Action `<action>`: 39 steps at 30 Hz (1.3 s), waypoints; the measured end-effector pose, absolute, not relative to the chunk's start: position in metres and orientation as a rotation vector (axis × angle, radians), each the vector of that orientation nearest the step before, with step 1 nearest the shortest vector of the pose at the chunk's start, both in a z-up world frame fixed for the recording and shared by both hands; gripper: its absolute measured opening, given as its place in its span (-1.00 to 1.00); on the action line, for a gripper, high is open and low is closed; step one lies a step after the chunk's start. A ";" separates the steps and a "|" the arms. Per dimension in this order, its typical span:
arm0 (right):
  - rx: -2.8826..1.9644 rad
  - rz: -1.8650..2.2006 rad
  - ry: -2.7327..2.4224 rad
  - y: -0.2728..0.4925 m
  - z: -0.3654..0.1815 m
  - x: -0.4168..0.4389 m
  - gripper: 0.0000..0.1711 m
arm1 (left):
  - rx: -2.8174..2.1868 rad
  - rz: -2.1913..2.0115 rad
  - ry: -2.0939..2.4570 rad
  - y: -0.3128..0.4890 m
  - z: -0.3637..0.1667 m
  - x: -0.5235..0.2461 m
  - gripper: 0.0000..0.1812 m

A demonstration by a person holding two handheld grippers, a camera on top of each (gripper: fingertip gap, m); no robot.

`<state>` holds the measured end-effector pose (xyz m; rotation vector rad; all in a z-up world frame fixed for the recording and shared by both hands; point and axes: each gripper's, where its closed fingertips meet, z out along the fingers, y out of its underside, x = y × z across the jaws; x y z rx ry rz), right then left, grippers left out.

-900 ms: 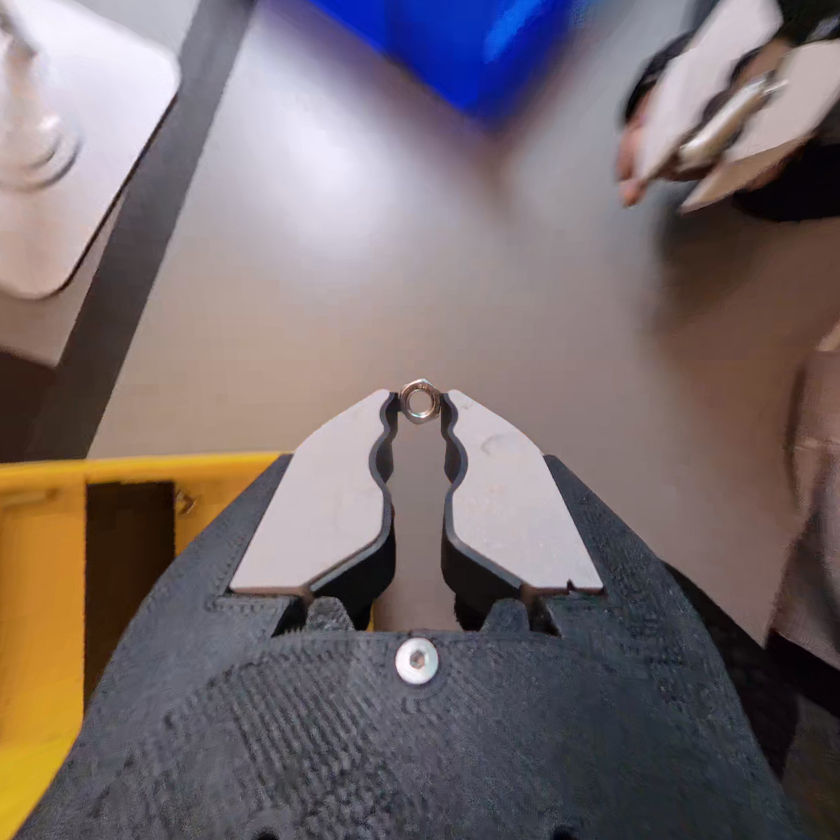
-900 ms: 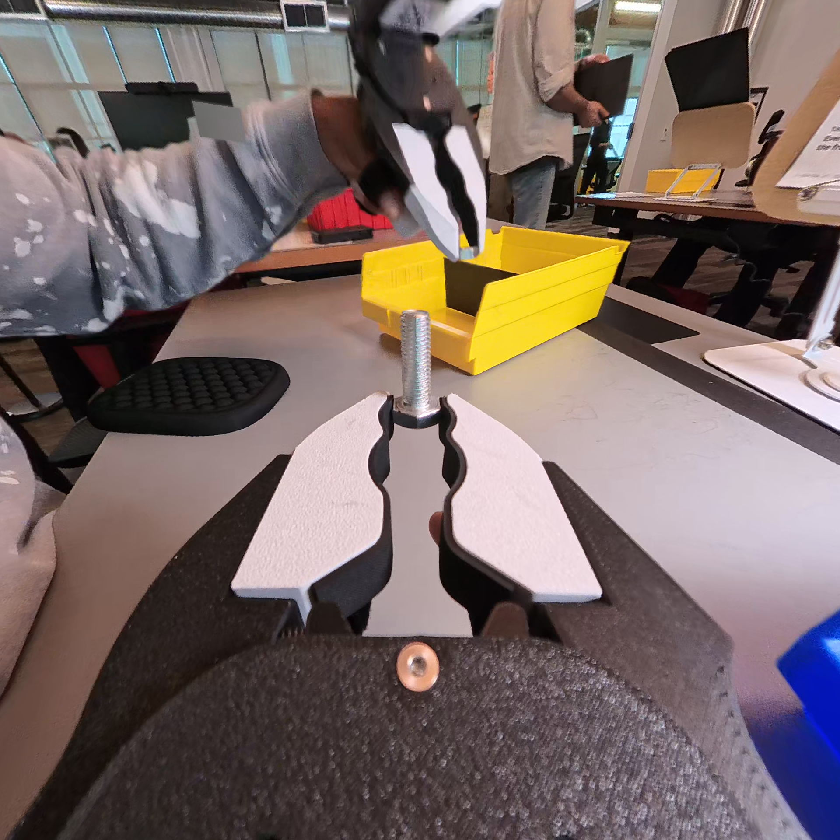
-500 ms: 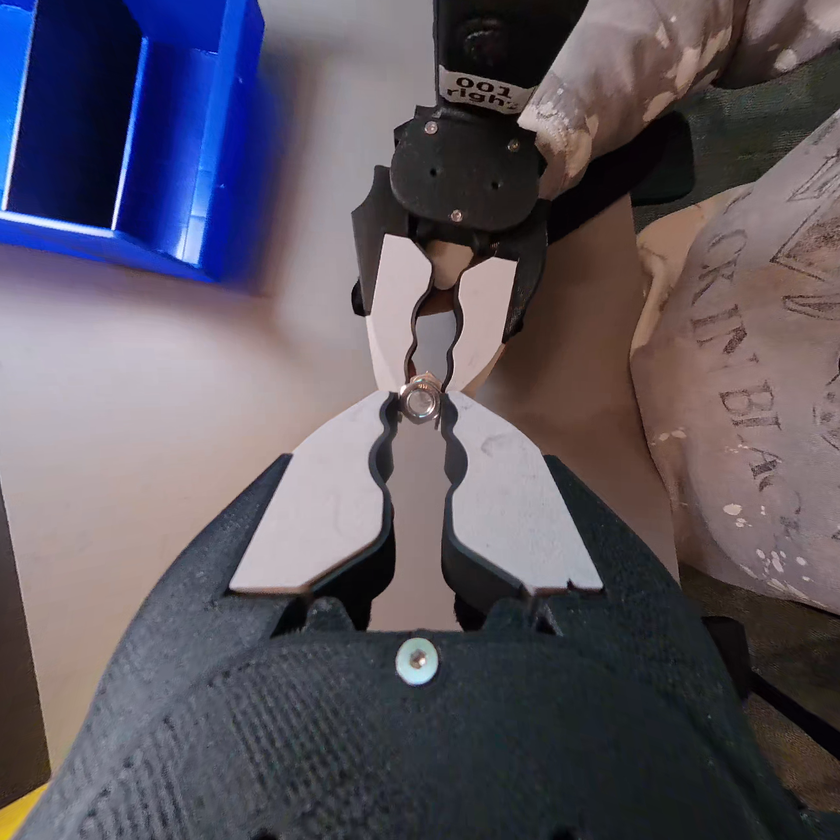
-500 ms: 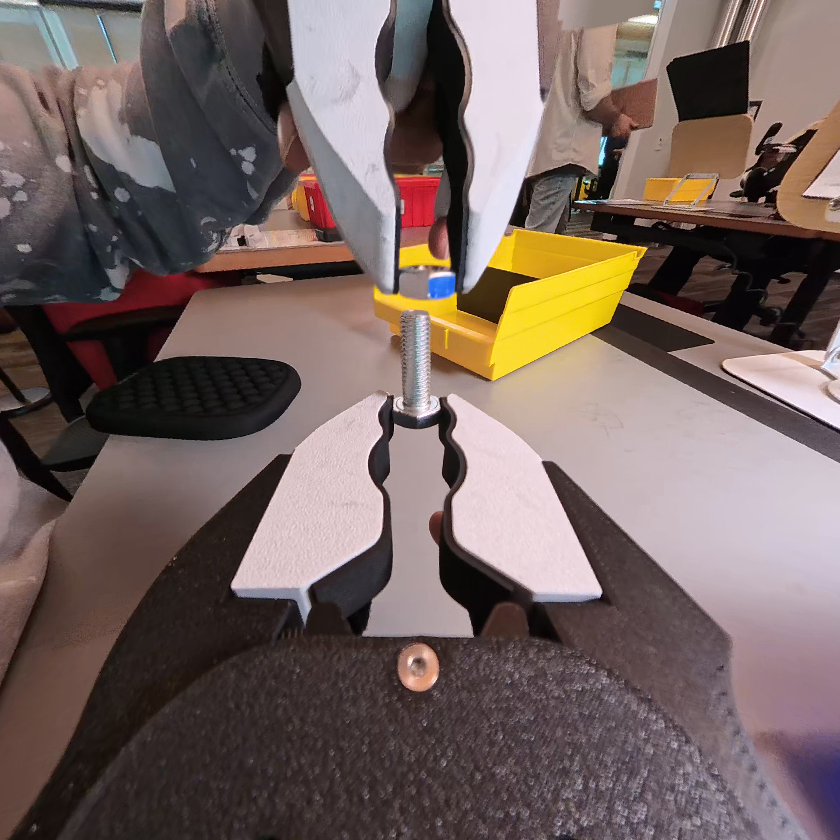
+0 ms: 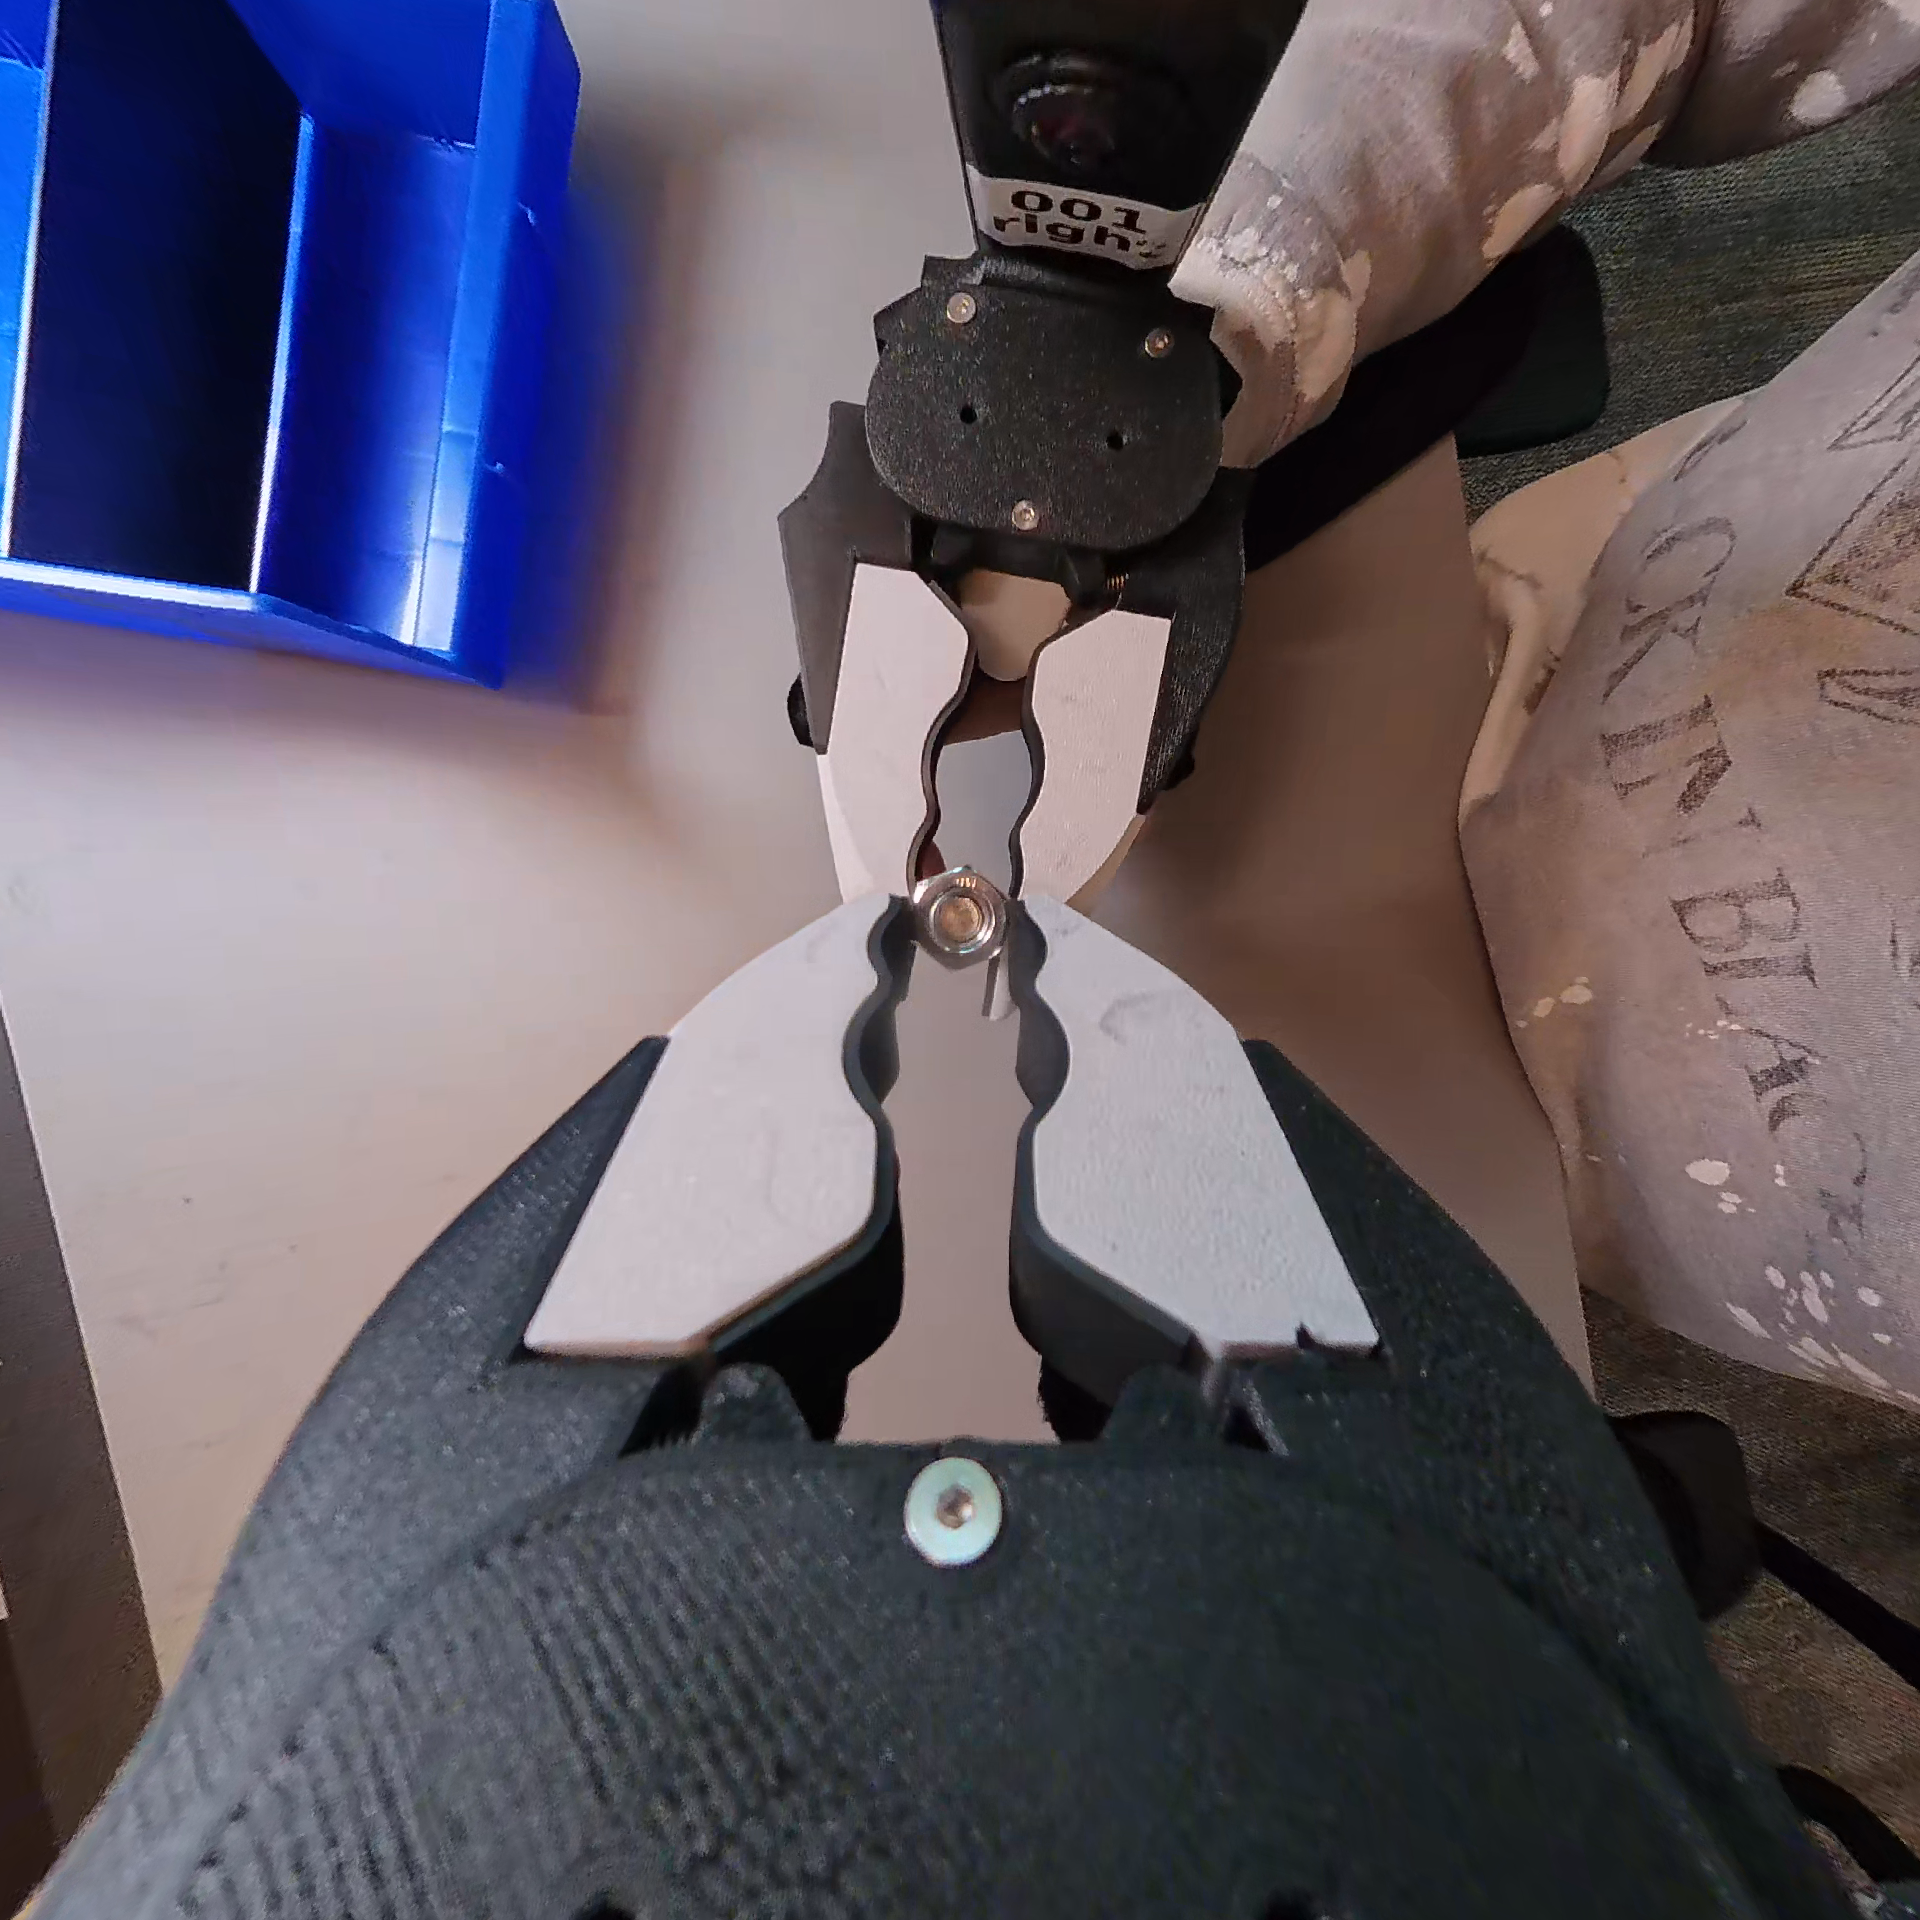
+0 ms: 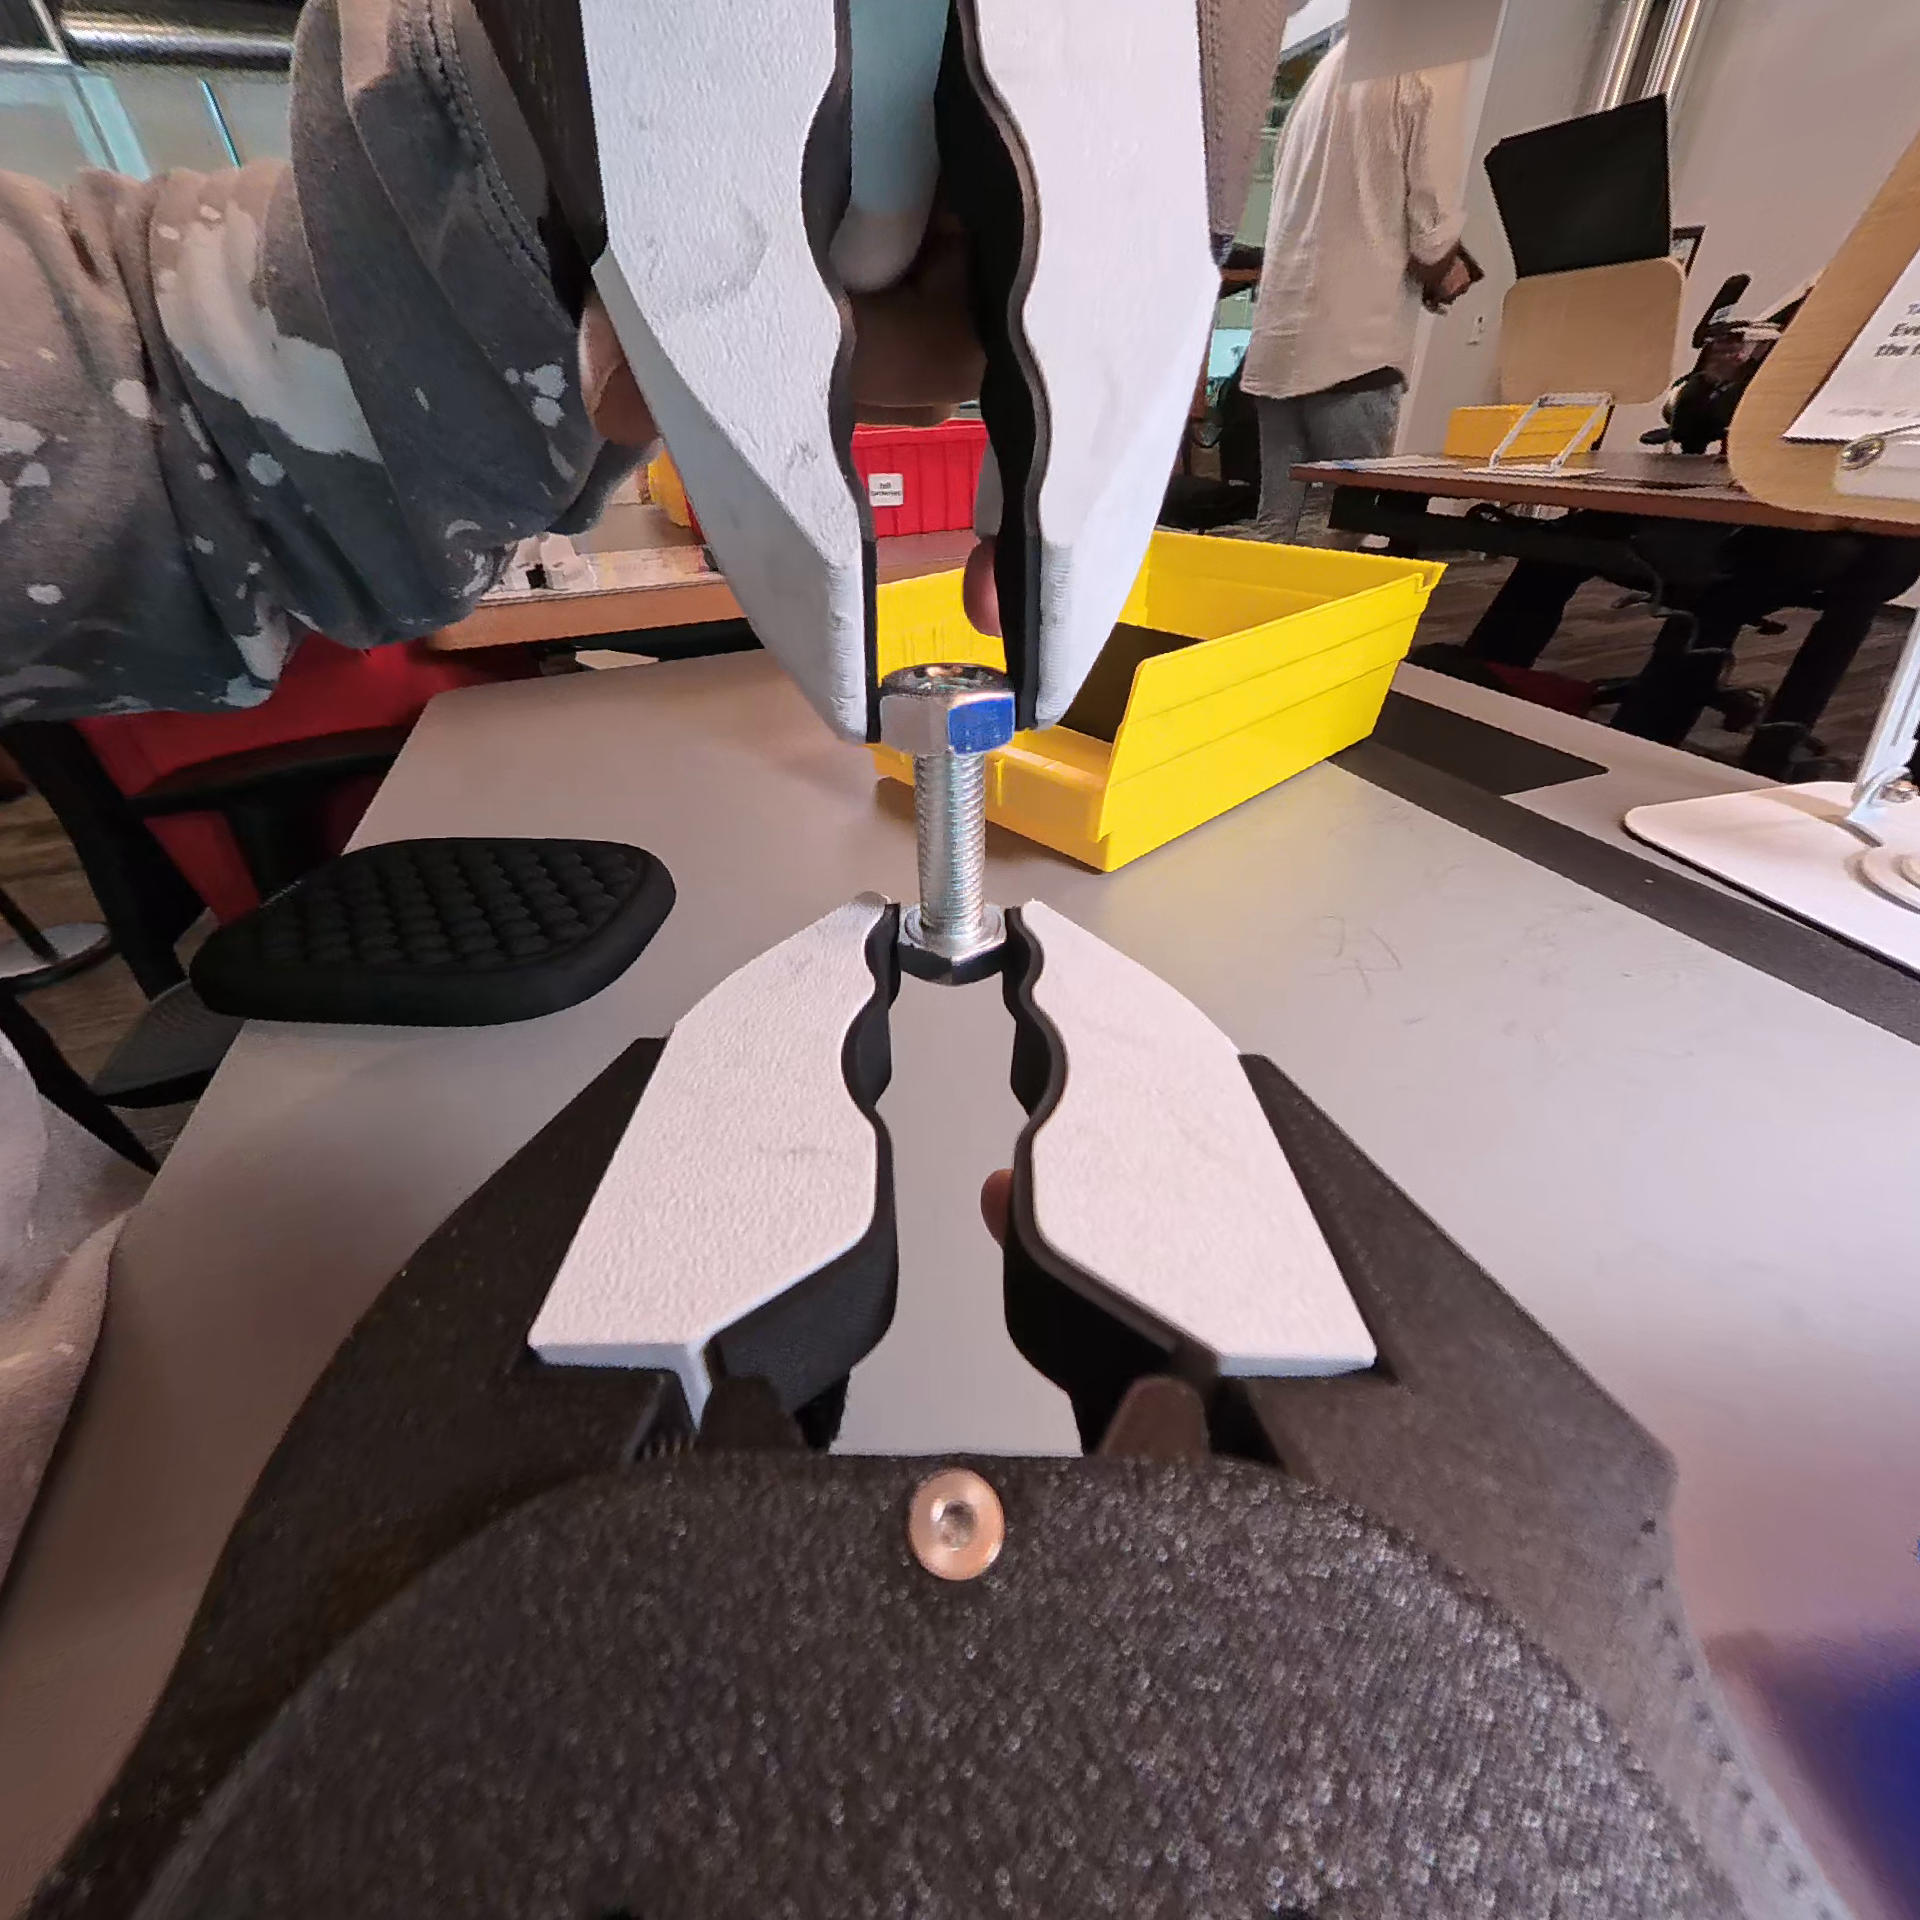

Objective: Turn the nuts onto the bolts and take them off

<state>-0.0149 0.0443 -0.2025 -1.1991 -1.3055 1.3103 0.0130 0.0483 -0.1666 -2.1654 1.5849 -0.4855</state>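
Between the tips of the right gripper [image 6: 951, 940] the bolt [image 6: 951, 842] stands upright, pinched at its head, with its threaded shaft pointing up over the grey table [image 6: 1455, 1039]. From above, the left gripper [image 6: 943, 707] is pressed together on the nut [image 6: 945, 719], and the nut now sits on the top end of the bolt; half a second ago it hung just above the tip with a small gap, and before that the left gripper was far back over the yellow bin [image 6: 1247, 707]. In the left wrist view the nut [image 5: 961, 920] is held at the fingertips of the left gripper [image 5: 961, 935], with the bolt end filling its hole, and the right gripper [image 5: 966, 862] comes from the far side, closer in than it was half a second ago. A white label with print is on the body of this gripper, and a small label is on the red bin [image 6: 914, 473] far behind. A blue bin [image 5: 260, 343] lies to the far left on the table. A spotted sleeve [image 6: 260, 416] reaches in from the left.
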 end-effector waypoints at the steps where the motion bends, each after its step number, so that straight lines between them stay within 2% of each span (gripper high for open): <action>1: -1.200 1.310 -1.307 0.044 -0.203 -0.015 -0.79 | -2.163 -0.482 1.586 0.048 -0.167 0.013 -0.79; 14: -1.204 1.316 -1.308 0.043 -0.204 -0.016 -0.79 | -2.102 -0.530 1.499 0.046 -0.163 0.009 -0.72; 23: -1.208 1.277 -1.287 0.049 -0.204 -0.016 -0.79 | -1.817 -0.712 1.106 0.050 -0.154 0.007 -0.68; 39: -1.126 1.333 -1.244 0.045 -0.192 -0.012 -0.79 | -1.678 -0.792 0.952 0.054 -0.161 0.008 -0.78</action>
